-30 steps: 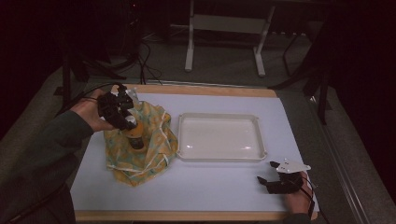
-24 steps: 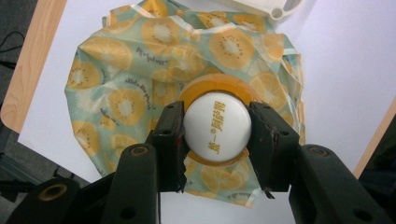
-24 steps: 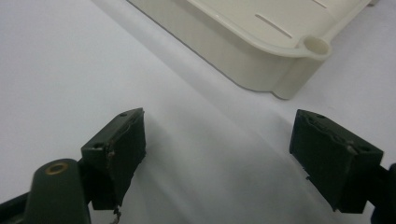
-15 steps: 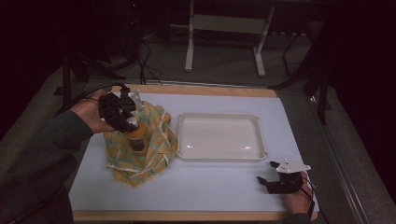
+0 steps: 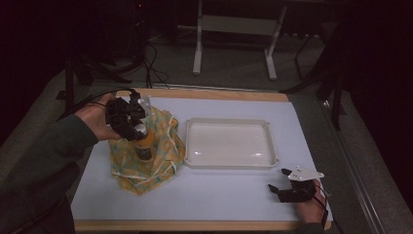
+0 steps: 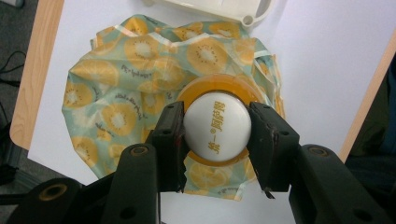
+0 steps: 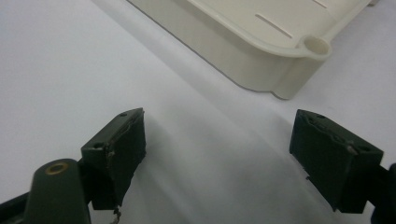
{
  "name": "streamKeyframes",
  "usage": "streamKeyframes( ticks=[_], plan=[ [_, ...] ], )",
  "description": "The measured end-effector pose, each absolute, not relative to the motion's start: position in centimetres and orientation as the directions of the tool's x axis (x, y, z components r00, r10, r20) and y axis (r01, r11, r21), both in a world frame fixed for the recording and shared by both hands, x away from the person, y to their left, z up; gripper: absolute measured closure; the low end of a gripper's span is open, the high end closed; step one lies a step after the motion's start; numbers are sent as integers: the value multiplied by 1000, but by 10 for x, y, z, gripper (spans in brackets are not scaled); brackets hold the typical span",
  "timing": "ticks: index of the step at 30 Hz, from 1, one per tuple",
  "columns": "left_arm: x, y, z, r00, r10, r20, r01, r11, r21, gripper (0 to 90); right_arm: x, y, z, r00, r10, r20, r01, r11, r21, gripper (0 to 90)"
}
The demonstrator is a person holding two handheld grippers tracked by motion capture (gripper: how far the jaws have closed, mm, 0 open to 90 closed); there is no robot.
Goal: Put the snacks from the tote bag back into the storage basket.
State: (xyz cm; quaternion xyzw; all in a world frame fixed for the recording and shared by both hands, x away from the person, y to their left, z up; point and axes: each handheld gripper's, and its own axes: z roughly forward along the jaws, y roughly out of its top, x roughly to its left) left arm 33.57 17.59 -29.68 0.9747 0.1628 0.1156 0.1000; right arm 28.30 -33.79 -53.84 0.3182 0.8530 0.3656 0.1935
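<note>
I have my left claw (image 6: 217,133) clamped on the white round cap (image 6: 217,128) of a bottle that stands on the fruit-print cloth (image 5: 146,148), just left of the cream tray (image 5: 229,145) on the desk (image 5: 204,200). The jaws press the cap from both sides, and an orange collar (image 6: 217,86) shows around it below. My right claw (image 7: 219,158) rests on the desk near the tray's near right corner, jaws wide apart and holding nothing.

I judge the cap hard and smooth, so it could slip or turn under the pads; the grip across its widest part looks right to me. I can't tell how full the bottle is, so I would treat it as heavy enough to swing. The cloth is thin, soft and rumpled, bunched up around the bottle; it may cling or drag, and I would take it by a loose edge
</note>
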Motion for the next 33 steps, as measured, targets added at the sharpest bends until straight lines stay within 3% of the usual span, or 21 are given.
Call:
streamKeyframes(
  ticks=[33],
  plan=[
    [341, 149, -281, 934, 297, 200, 247, -939, 240, 588, 283, -338, -538, -723, 684, -96, 400, 528, 749, 180]
  ],
)
